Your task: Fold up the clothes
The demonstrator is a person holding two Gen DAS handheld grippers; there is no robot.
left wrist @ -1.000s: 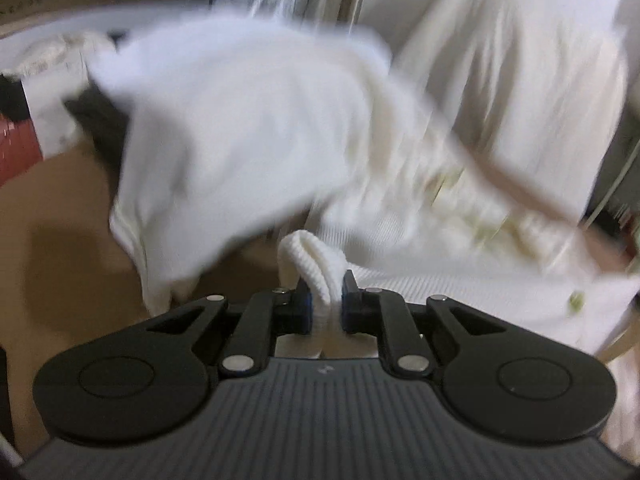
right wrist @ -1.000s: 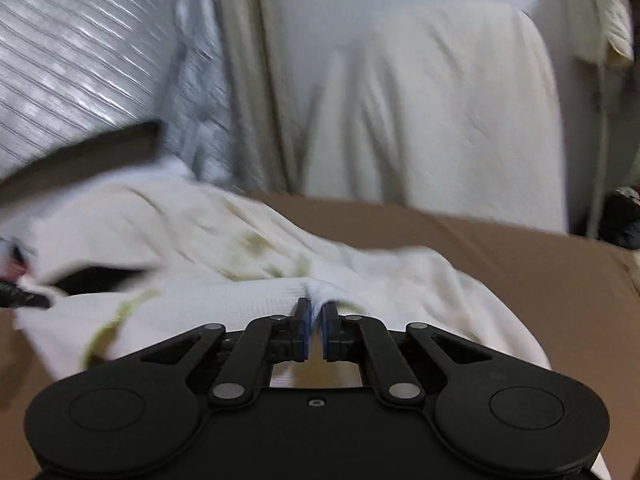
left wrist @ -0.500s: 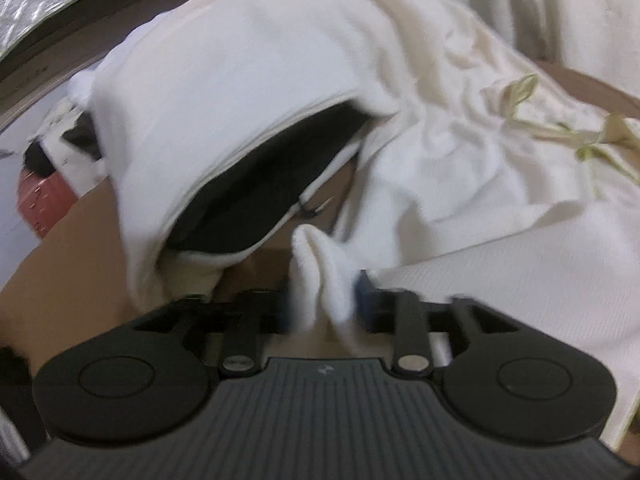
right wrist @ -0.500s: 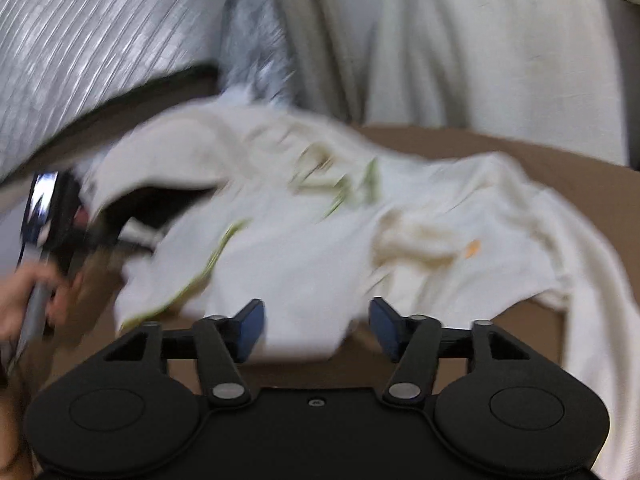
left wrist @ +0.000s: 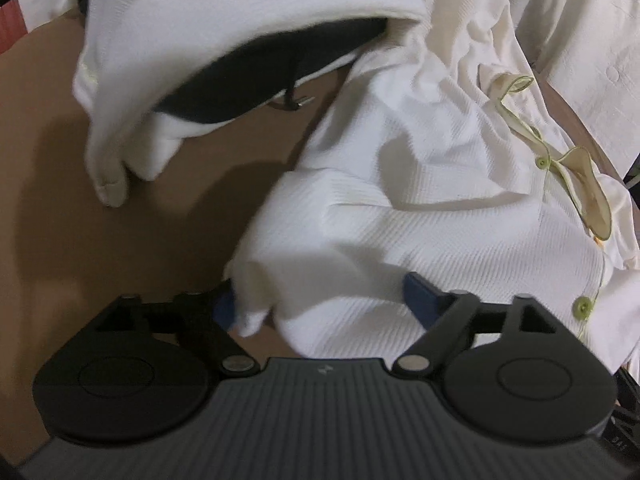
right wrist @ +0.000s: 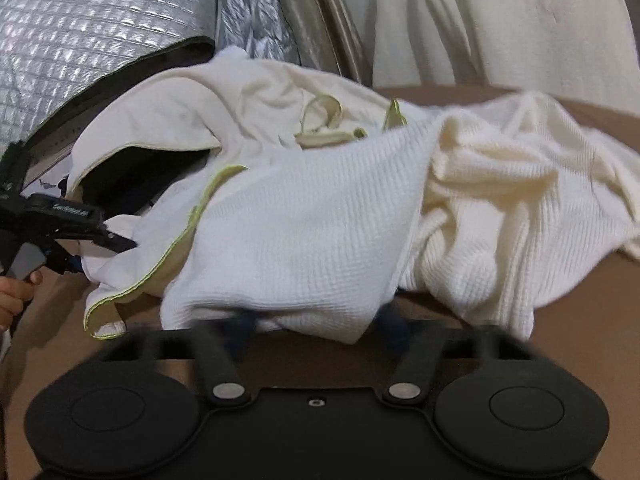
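Brown surface (left wrist: 120, 240) under crumpled white garment (left wrist: 400, 160)

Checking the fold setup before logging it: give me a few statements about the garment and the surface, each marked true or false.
1. The white garment has green buttons. True.
2. The garment lies neatly folded flat. False: it is crumpled in a heap.
3. The surface under it is brown. True.
4. The garment's trim is red. False: it is yellow-green.
5. Something dark shows under a lifted white fold. True.
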